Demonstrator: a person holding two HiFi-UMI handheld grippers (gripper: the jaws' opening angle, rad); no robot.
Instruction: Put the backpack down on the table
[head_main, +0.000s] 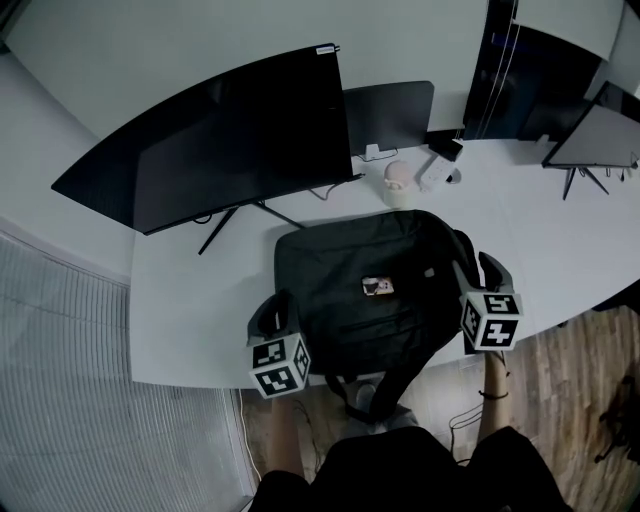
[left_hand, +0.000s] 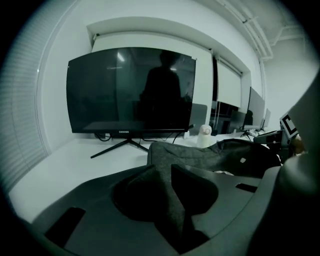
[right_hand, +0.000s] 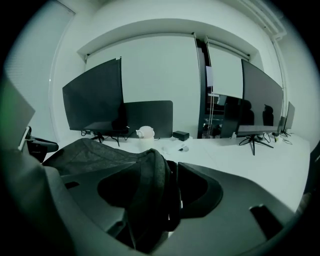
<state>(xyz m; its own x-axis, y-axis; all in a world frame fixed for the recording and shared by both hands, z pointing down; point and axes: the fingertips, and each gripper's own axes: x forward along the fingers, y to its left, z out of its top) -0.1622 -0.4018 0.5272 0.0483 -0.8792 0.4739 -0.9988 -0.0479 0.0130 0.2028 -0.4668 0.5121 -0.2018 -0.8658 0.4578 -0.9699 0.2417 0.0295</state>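
A dark grey fabric backpack (head_main: 345, 300) lies flat on the white counter (head_main: 180, 300), in front of the stand of a large black curved monitor (head_main: 230, 130). Its near end reaches the counter's front edge, and a black strap (head_main: 392, 385) hangs over that edge toward the person. A small light-coloured tag (head_main: 377, 287) sits near the middle of its upper face. The left claw (head_main: 283, 310) is at the bag's near left corner. In the left gripper view its jaws have drawn in on a fold of the grey fabric and pinch it. The right claw (head_main: 480, 272) is at the bag's right side. In the right gripper view its jaws stand spread wide, with a thick roll of the backpack's edge and a black strap lying between them, and no firm squeeze shows. Both claws point forward and somewhat downward, their marker cubes toward the person. Beyond the backpack, a small white rounded container (head_main: 397, 180) stands near the base of a second, smaller dark screen (head_main: 390, 115). Another monitor on a thin-legged stand (head_main: 600, 135) is well off to the right. Wooden floor (head_main: 560, 380) shows below the counter's edge.
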